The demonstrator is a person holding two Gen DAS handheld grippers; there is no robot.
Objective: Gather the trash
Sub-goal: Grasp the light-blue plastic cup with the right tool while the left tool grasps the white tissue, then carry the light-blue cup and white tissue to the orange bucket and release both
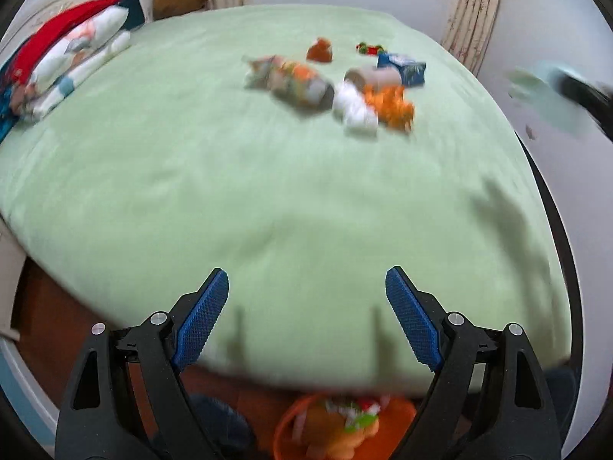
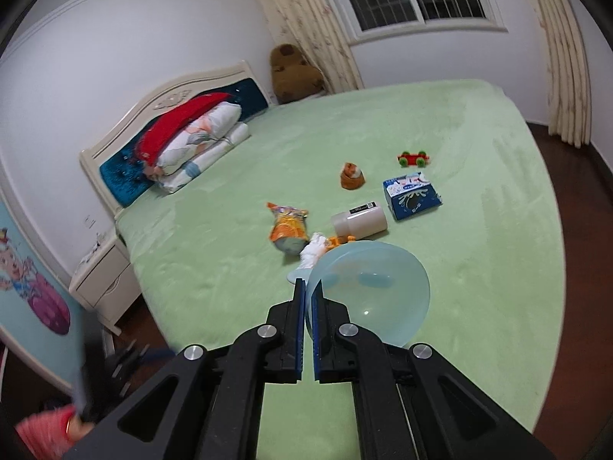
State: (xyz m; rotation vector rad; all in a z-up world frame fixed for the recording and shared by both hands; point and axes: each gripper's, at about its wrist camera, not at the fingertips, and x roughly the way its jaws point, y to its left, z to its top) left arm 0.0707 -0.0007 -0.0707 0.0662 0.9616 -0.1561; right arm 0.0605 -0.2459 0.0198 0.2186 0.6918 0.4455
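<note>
The thing in hand now is a pale blue plastic bowl (image 2: pixel 367 291), thin and see-through, and the right gripper (image 2: pixel 309 295) has its fingers pressed together on the rim, so the bowl hangs lifted above the green bed (image 2: pixel 479 287). Behind it the other trash lies near the middle of the bed: an orange snack bag (image 2: pixel 287 228), a crumpled white tissue (image 2: pixel 314 253) with orange scraps (image 2: pixel 335 241) just beside it, a beige cup (image 2: pixel 360 220) on its side and a blue carton (image 2: pixel 412 195). A little farther are a small brown plush toy (image 2: pixel 352 176) and a red toy car (image 2: pixel 413 158), which I judge are not trash. The left gripper (image 1: pixel 306 299) holds nothing; its fingers stand wide apart over the near edge of the bed. Below it, on the floor, an orange bin (image 1: pixel 291 433) already has some pieces inside, though this view is blurred. I think the step is carrying the bowl to the bin. The next move calls for bringing the bowl over the bin's opening and only then opening the fingers, because such a light bowl can fall aside easily.
</note>
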